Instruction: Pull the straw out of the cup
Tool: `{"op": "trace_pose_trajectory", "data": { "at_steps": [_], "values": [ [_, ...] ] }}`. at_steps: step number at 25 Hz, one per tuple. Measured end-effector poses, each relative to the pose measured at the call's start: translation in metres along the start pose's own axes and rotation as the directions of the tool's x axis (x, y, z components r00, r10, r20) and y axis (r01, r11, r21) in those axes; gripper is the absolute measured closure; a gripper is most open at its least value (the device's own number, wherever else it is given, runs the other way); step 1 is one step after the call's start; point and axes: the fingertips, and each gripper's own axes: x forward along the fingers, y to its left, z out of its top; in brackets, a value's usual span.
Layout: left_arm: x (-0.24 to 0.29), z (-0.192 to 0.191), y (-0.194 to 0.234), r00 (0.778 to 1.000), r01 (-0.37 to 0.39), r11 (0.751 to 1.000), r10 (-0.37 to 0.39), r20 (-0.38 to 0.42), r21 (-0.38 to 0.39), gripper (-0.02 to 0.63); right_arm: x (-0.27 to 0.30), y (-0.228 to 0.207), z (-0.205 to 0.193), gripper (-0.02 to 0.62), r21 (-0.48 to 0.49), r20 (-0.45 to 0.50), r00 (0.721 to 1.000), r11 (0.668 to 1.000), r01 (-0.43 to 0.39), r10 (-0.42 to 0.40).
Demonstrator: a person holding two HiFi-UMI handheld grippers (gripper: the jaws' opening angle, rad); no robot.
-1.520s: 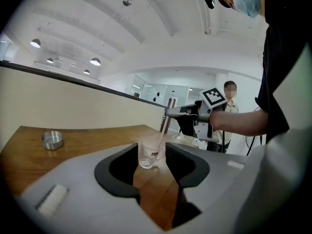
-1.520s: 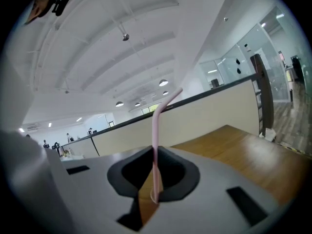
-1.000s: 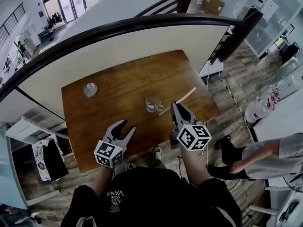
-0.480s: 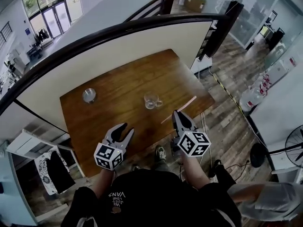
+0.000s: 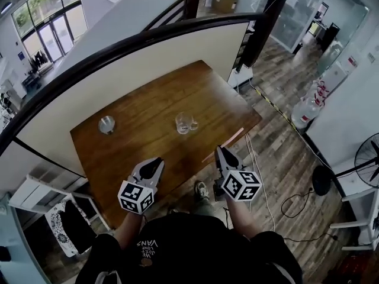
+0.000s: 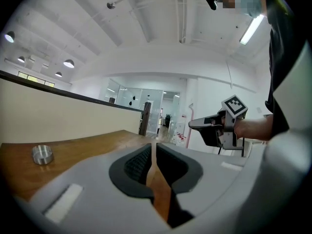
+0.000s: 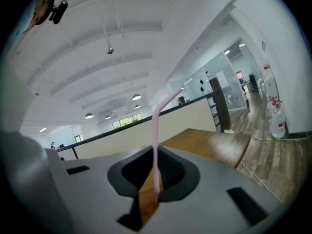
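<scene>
A clear glass cup (image 5: 185, 123) stands empty in the middle of the brown table (image 5: 148, 93). The pink straw (image 5: 234, 136) is out of it, over the table's near right edge. My right gripper (image 5: 220, 152) is shut on the straw near its lower end. In the right gripper view the straw (image 7: 156, 130) rises from between the pads and bends right at the top. My left gripper (image 5: 154, 165) hovers at the near table edge; its jaws are closing, almost together, with nothing between them (image 6: 153, 147). The cup is hidden in both gripper views.
A small metal cup (image 5: 106, 124) stands at the table's left, also in the left gripper view (image 6: 42, 154). A dark railing (image 5: 118, 43) tops the low wall behind the table. Large water bottles (image 5: 305, 110) and a cable (image 5: 260, 170) are on the wooden floor to the right.
My right gripper has drawn the straw back from beside the cup to the near table edge. My left gripper's jaws have gone from wide apart to nearly together.
</scene>
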Motion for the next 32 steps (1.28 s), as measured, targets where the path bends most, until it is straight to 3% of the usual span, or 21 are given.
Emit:
{"op": "trace_pose_trajectory", "data": {
  "at_steps": [5, 19, 32],
  "values": [
    [-0.003, -0.006, 0.001, 1.000, 0.018, 1.000, -0.018, -0.016, 0.004, 0.594, -0.008, 0.002, -0.016, 0.558, 0.023, -0.009, 1.000, 0.999, 0.030, -0.030],
    [-0.005, -0.022, -0.010, 0.996, 0.070, 0.998, -0.070, -0.051, -0.011, 0.594, -0.024, 0.002, -0.063, 0.560, 0.044, -0.092, 0.992, 0.995, 0.089, -0.084],
    [-0.006, -0.031, -0.011, 0.996, 0.054, 0.998, -0.056, -0.064, -0.022, 0.594, -0.024, -0.003, -0.062, 0.561, 0.040, -0.084, 0.992, 0.995, 0.094, -0.090]
  ]
}}
